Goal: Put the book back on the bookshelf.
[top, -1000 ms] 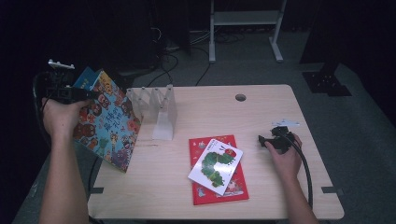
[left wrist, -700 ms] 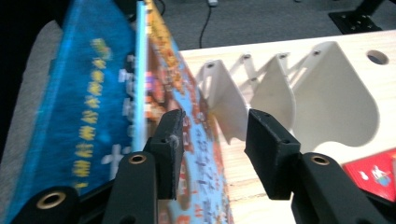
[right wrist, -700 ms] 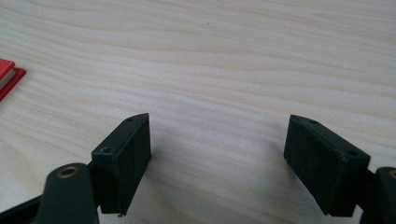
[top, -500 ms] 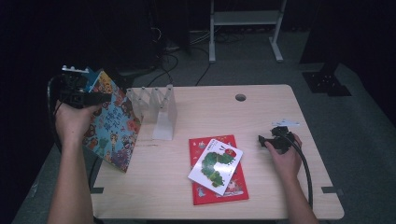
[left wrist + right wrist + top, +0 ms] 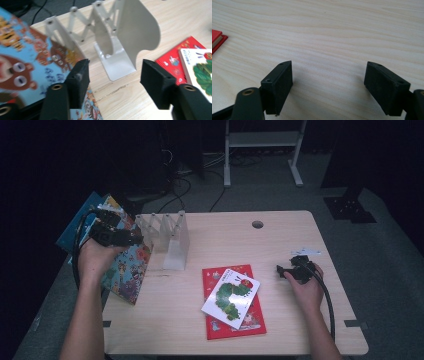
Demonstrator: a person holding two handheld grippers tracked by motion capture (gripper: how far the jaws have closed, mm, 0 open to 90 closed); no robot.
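A blue picture book with cartoon animals (image 5: 125,270) stands tilted at the table's left edge, beside a white folding book rack (image 5: 170,237). My left gripper (image 5: 136,240) hovers over the book's top edge. Its jaws have just been opening. In the left gripper view the left gripper (image 5: 113,72) is open, the book (image 5: 22,65) lies left of the left jaw, and the rack (image 5: 125,37) shows through the gap. A white caterpillar book (image 5: 231,296) lies on a red book (image 5: 227,330). My right gripper (image 5: 280,270) rests open on bare wood, the right gripper (image 5: 328,80) holding nothing.
The wooden table (image 5: 280,240) has a round cable hole (image 5: 257,224) near its far edge. A white metal frame (image 5: 262,140) and cables stand on the floor beyond it. A black stand foot (image 5: 350,207) sits off the far right corner.
My left hand has moved right and down with the blue book, bringing it toward the rack, and the jaws have spread apart. The right hand has stayed put.
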